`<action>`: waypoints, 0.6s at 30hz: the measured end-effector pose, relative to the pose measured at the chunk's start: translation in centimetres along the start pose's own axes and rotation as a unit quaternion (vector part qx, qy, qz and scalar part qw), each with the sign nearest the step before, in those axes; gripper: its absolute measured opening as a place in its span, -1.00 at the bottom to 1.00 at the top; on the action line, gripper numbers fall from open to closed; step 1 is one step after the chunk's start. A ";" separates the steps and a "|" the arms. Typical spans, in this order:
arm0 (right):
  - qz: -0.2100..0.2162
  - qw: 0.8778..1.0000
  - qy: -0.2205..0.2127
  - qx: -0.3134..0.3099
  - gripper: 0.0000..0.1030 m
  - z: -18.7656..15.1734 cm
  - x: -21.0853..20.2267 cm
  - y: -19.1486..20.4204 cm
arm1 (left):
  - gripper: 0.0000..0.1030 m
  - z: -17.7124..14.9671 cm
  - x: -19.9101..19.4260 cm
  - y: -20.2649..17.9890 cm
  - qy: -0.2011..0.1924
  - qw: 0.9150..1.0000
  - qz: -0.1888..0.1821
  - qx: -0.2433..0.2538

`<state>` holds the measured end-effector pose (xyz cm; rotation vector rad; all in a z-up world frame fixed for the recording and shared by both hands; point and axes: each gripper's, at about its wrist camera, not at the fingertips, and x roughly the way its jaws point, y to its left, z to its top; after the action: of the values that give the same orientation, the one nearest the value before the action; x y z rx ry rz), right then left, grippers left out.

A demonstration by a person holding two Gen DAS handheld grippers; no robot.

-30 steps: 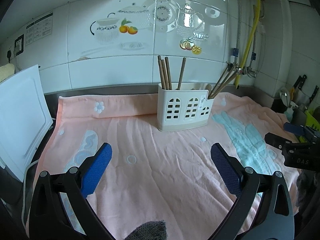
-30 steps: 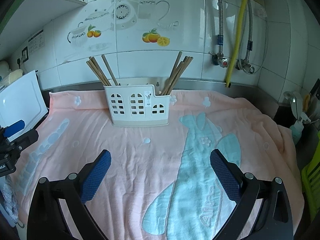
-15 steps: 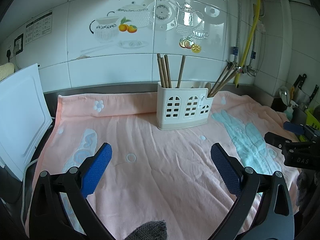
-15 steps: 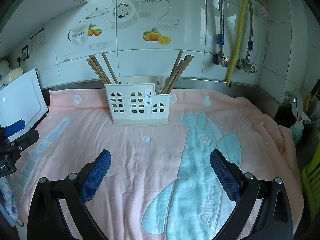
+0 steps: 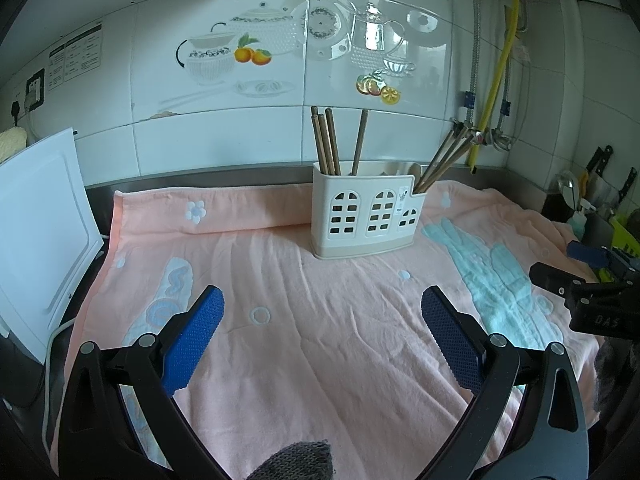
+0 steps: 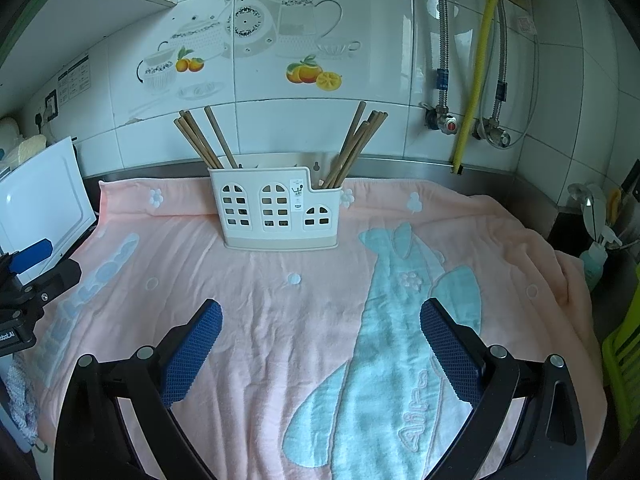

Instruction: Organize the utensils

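Both grippers, left gripper (image 5: 322, 314) and right gripper (image 6: 320, 324), remain wide open and empty; nothing has shifted; chopsticks (image 6: 200, 142) stand sorted in the utensil caddy (image 6: 276, 216), suggesting completion.

White tiled wall (image 6: 280, 128) w/ decals (teapots, oranges), daylit.

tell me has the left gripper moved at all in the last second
Yes, slightly: in its own view the utensil holder and wall tiles sit a little lower left than before, so the open left gripper drifted slightly.
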<state>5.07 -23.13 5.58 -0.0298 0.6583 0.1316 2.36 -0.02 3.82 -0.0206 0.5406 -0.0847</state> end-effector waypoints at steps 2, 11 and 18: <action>-0.001 1.000 0.000 0.000 0.86 0.0 0.0 0.0 | 0.90 -0.1 0.0 -0.1 0.001 1.000 0.000 0.001; 0.000 1.000 -0.001 -0.001 0.86 0.1 -0.1 0.0 | 0.90 -0.1 0.0 -0.2 0.003 1.000 -0.001 0.004; 0.001 1.000 -0.002 -0.003 0.86 0.1 -0.3 0.0 | 0.90 -0.1 0.0 -0.3 0.005 1.000 -0.003 0.003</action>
<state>4.90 -23.13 5.82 -0.0342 0.6538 0.1359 2.28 -0.31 3.69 -0.0154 0.5499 -0.0917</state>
